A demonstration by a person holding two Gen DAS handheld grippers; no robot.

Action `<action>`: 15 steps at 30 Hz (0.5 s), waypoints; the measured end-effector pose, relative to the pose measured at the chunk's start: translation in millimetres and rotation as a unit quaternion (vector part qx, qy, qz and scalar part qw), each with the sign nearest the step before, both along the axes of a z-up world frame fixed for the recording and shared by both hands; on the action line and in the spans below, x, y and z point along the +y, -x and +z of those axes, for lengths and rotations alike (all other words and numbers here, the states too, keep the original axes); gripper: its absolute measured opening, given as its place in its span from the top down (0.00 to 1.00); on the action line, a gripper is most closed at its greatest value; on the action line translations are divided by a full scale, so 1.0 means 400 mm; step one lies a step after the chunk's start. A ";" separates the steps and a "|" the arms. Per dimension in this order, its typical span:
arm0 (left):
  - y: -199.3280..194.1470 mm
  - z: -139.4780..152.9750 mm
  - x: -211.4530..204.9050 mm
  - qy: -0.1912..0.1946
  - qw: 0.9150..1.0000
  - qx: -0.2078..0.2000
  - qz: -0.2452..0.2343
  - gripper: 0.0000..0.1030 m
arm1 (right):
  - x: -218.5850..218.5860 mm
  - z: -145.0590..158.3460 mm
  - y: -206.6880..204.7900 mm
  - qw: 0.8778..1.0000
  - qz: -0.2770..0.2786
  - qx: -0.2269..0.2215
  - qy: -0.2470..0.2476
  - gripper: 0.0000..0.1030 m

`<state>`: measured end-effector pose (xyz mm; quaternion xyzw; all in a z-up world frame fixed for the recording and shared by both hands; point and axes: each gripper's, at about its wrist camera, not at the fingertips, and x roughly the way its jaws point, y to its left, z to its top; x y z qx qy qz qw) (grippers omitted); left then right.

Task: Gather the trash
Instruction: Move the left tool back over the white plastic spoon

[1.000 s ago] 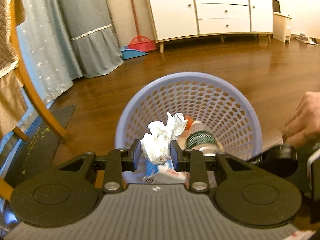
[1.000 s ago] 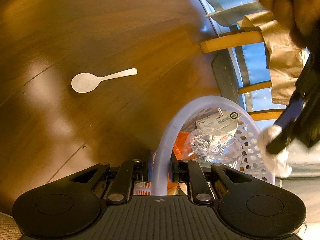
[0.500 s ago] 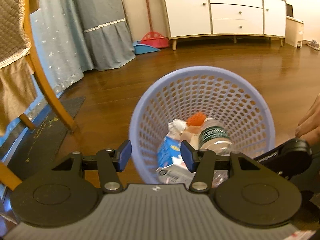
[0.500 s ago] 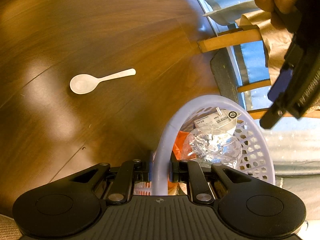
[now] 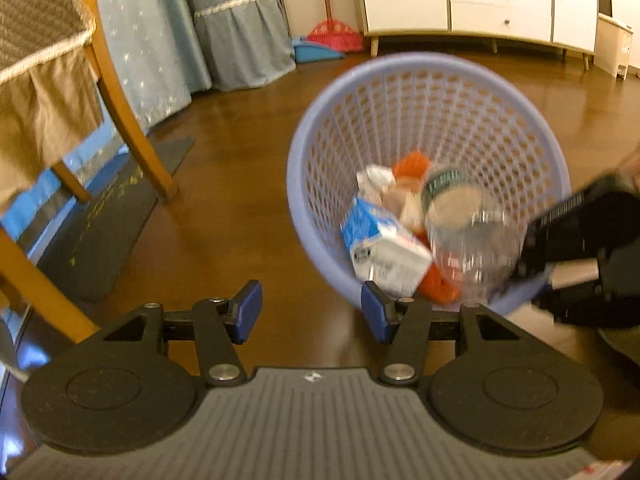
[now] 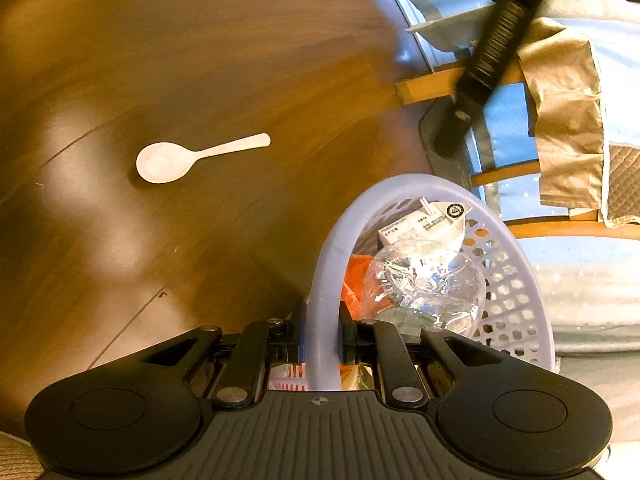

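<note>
A lilac perforated basket (image 5: 432, 68) stands tilted over the wooden floor, held at its rim (image 6: 324, 280) by my right gripper (image 6: 320, 344), which is shut on it. Inside lie a crumpled tissue (image 5: 374, 178), a blue-and-white carton (image 5: 384, 248), a clear plastic bottle (image 5: 460, 216) and orange wrapping (image 5: 410, 162). My left gripper (image 5: 312, 314) hangs open and empty, down and left of the basket. A white plastic spoon (image 6: 188, 158) lies on the floor in the right wrist view, far left of the basket.
A wooden chair (image 5: 120, 92) with beige cloth stands left, over a dark mat (image 5: 100, 232). Blue curtains (image 5: 168, 40), a red broom with blue dustpan (image 5: 328, 38) and a white cabinet (image 5: 472, 0) line the far wall.
My left gripper opened and let the crumpled tissue drop into the basket, then drew back to the left. The right gripper kept its hold on the rim.
</note>
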<state>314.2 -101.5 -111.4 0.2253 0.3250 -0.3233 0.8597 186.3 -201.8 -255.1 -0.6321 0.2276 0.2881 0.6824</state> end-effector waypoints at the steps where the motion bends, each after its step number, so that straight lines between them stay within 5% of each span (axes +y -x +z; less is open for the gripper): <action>1: 0.005 -0.013 0.007 -0.003 1.000 0.005 0.003 0.51 | 0.001 -0.002 0.000 1.000 0.001 0.000 0.001 0.90; 15: 0.130 -0.202 0.037 -0.016 0.989 0.124 0.077 0.50 | -0.001 -0.033 -0.015 1.000 -0.003 -0.015 0.018 0.90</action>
